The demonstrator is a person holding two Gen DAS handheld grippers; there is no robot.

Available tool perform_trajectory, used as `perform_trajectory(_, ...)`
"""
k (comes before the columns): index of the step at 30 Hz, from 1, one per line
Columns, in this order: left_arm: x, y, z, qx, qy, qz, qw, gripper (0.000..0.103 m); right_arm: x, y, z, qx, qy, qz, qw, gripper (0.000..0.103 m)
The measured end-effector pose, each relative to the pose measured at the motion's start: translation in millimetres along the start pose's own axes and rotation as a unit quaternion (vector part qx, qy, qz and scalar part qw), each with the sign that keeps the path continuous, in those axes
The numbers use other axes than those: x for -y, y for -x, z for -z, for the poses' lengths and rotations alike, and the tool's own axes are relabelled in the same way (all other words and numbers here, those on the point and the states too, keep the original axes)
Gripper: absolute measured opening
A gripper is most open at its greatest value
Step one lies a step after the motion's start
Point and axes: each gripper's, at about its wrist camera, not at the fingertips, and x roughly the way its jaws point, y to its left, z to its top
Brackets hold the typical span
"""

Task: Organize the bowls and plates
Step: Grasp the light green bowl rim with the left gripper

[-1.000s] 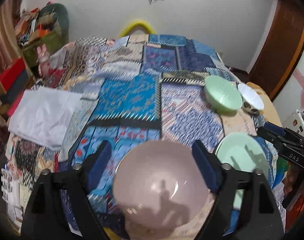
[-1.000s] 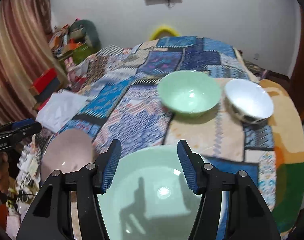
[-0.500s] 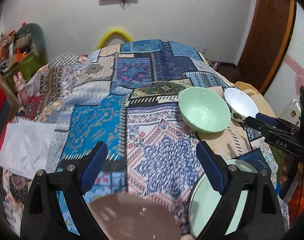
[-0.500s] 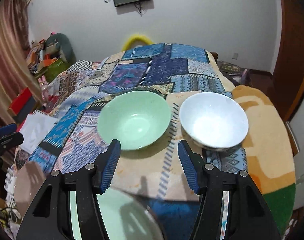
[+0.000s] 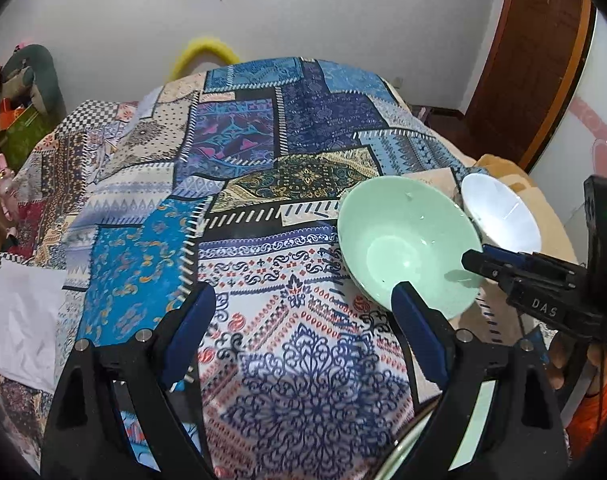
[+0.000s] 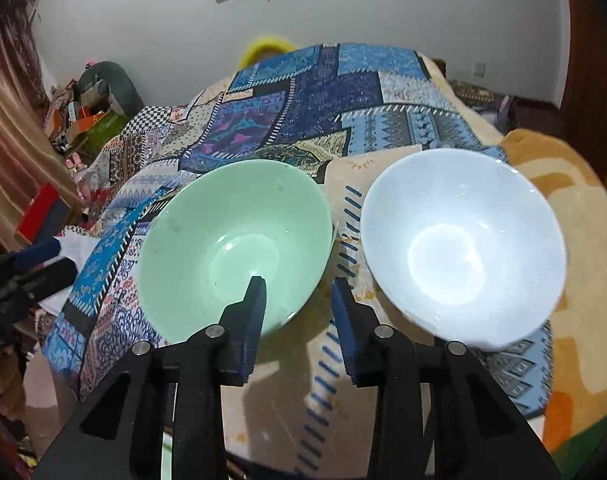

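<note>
Left wrist view: left gripper spread wide over the patchwork cloth, nothing between its blue pads. Held nothing. Green bowl sat upright on the cloth ahead and to the right, its near rim just behind the right-hand pad; touching or merely overlapping, hard to tell through the fisheye. White bowl stood just beyond it, rims close together or touching. Sliver of a pale green plate showed at the bottom right, mostly hidden behind the gripper's frame. Right gripper reached in from the right edge, tips over the green bowl's far side. White sheet lay at the left edge.

Right wrist view: right gripper narrowed, jaws just closing, a gap left between them. Straddled the green bowl's near right rim: left finger over the inside of the bowl, right finger outside over the beige cloth. Rim probably between the pads, though not visibly pinched. White bowl sat upright to the right, near the outer finger, apart from it. Left gripper visible at the left edge, well away from both bowls.
</note>
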Motion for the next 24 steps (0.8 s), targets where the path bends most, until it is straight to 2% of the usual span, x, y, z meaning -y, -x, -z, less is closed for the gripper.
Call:
perform_trajectory(4, 2, -17, -3, -0.011, 0.000, 0.003, 0.9999, 0.089, 1, -10, -4, -0.006, -0.002, -0.001, 1.000, 0.027)
perform_trajectory(6, 2, -23, -4, -0.017, 0.003, 0.008, 0.9998, 0.087, -1, -14, -5, -0.011, 0.003, 0.004, 1.000, 0.022)
perform_trajectory(10, 5, -33, -4, -0.028, 0.002, 0.010, 0.9995, 0.080, -5, -16, -7, -0.015, 0.013, 0.007, 1.000, 0.022)
perform_trajectory(14, 10, -41, -4, -0.042, -0.003, 0.017, 0.9990, 0.074, -3, -19, -9, -0.021, 0.016, -0.014, 1.000, 0.017)
perform_trajectory(20, 8, -51, -3, -0.059, 0.006, 0.014, 0.9982, 0.064, -12, -17, -2, -0.035, 0.037, -0.043, 0.998, 0.018)
perform_trajectory(24, 6, -60, -1, -0.082, 0.011, 0.016, 0.9965, 0.041, -21, -13, 2, -0.040, 0.046, -0.068, 0.996, 0.018)
